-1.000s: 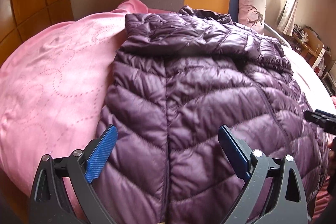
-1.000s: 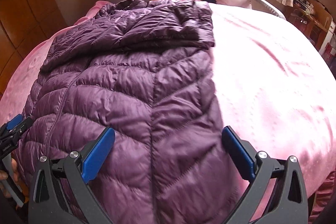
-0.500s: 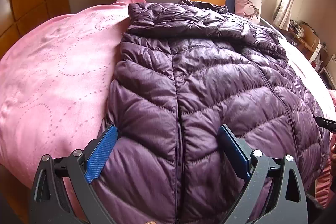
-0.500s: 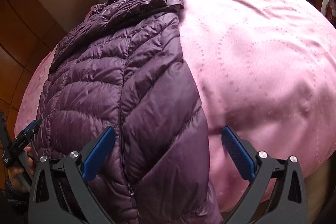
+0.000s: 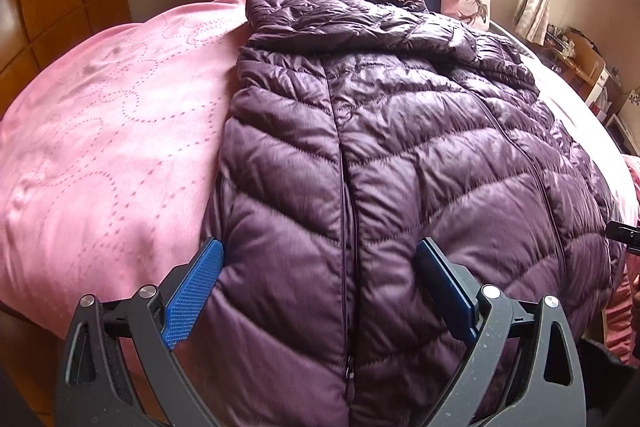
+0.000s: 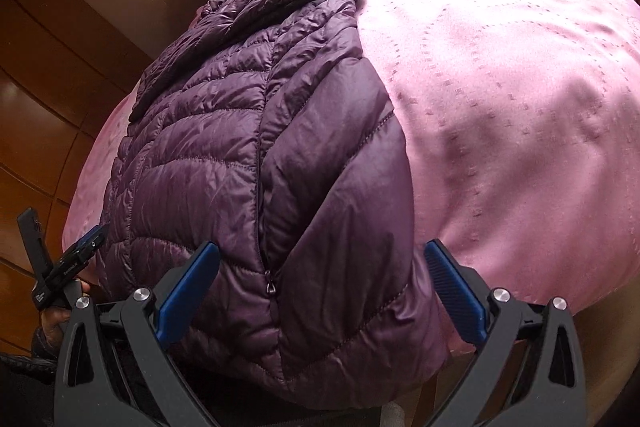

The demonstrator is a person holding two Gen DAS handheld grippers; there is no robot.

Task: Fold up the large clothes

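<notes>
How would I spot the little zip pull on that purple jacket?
Start at the pink bed, where the purple jacket lies spread over the near edge. Follow the slanted pocket seam down toward the hem, between the right tool's open blue pads; the zip pull is the small metal tab hanging there.

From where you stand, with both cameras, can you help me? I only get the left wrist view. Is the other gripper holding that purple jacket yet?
Observer: No. The right gripper is open, its jaws on either side of the jacket's hem corner, not closed on it.
Operator: Does the jacket hang over the bed's edge there?
Observer: Yes, that corner droops past the pink bedspread.
Operator: Anything on that corner I can't see?
Observer: A small zipper pull sits between the blue fingers.
</notes>
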